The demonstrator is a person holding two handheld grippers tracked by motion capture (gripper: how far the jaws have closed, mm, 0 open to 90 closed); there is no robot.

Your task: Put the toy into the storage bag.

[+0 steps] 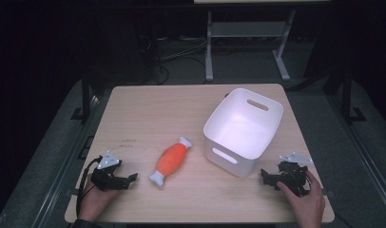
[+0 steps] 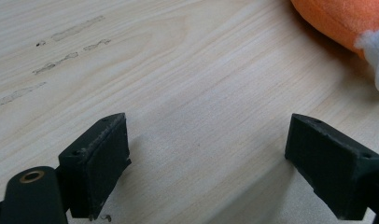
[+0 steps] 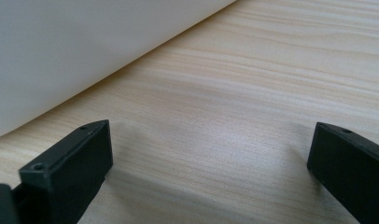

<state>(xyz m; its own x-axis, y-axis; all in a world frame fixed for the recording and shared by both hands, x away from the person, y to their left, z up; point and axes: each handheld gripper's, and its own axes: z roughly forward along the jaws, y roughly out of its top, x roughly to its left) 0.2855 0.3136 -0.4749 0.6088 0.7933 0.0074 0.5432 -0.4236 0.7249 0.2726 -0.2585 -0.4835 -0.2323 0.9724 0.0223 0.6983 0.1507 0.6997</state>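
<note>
Hands: both rest at the near edge of the desk (image 1: pixel 148 102), one at each near corner, each holding a claw.
Left claw (image 1: pixel 130 179): jaws spread wide and holding nothing, low over the bare wood by the near left corner, aimed toward the toy.
Right claw (image 1: pixel 265 176): jaws also spread and holding nothing, by the near right corner, pointing at the near wall of the bin.
Toy (image 1: pixel 171 160): an orange plush with white ends, lying flat on the desk near the middle of the near edge, just ahead and to the right of the left claw, apart from it; its near white end is the closest part.
Bin (image 1: pixel 218 124): a white tub with handle slots, standing upright on the right half of the desk, just beyond the right claw, nothing visible inside.
Progress: judged as barely begun; the toy is not yet gripped.
Left to do: likely reach, pinch the toy, lift it and drop it in the bin.
</note>
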